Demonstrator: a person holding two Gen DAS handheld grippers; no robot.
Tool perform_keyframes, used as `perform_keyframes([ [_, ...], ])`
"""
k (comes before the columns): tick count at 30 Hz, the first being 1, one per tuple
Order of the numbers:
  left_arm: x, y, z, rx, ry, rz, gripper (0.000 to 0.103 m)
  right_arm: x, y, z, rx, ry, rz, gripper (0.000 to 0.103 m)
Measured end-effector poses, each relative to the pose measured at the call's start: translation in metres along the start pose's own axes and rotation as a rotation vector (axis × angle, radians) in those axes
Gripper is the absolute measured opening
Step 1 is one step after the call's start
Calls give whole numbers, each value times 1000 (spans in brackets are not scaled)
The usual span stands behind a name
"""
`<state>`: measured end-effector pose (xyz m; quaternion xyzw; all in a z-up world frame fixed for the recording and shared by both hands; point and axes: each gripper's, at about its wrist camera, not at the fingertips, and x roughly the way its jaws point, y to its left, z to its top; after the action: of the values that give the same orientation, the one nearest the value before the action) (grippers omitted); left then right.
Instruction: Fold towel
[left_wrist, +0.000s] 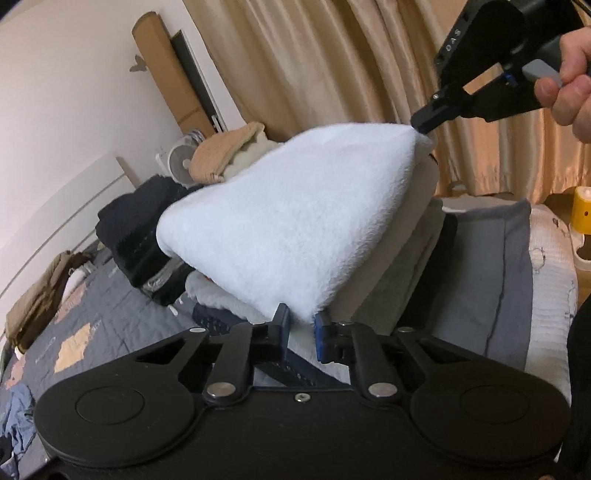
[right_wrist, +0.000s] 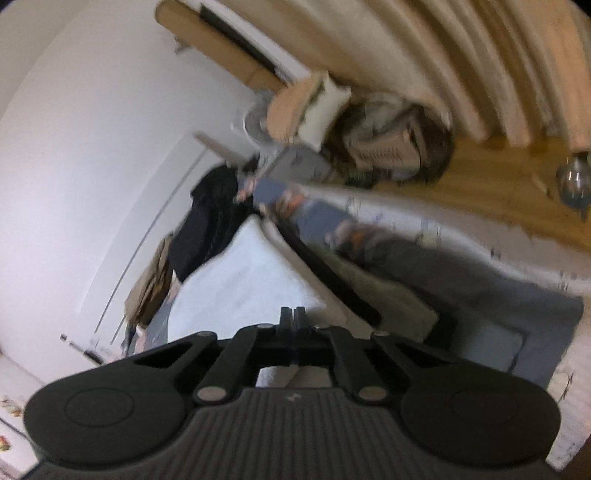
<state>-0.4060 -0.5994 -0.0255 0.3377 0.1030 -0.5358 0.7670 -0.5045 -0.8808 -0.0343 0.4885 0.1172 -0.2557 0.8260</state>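
The fluffy white towel (left_wrist: 288, 218) hangs folded in the air above the grey patchwork-quilted bed (left_wrist: 96, 317). The left gripper (left_wrist: 301, 325) pinches its lower corner; the right gripper (left_wrist: 424, 123), fingers together, clamps its upper corner.

One white towel (left_wrist: 280, 218), two grippers (left_wrist: 301, 325) (left_wrist: 424, 125), one hand (left_wrist: 569, 92).

The left claw (left_wrist: 302, 322) sits low beneath the towel (left_wrist: 288, 218), its blue-padded fingers (left_wrist: 320, 338) slightly parted around the bottom corner. The right claw (left_wrist: 421, 123), gripped by a person's hand (left_wrist: 569, 88), reaches in above the towel's upper corner, fingers pressed together on the fabric.
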Motion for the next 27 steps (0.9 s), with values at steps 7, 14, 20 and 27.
perform_keyframes([
  [7,-17,11,3,-58,-8,-30,45,-6,11,0,-83,79,14,14],
  [14,-30,36,6,-179,2,-86,68,-5,21,2,-129,105,-15,49],
  [20,-25,38,9,-216,1,-98,71,14,-6,10,0,137,-33,52],
  [27,-16,29,14,-186,-1,-103,71,28,-42,4,299,151,84,54],
])
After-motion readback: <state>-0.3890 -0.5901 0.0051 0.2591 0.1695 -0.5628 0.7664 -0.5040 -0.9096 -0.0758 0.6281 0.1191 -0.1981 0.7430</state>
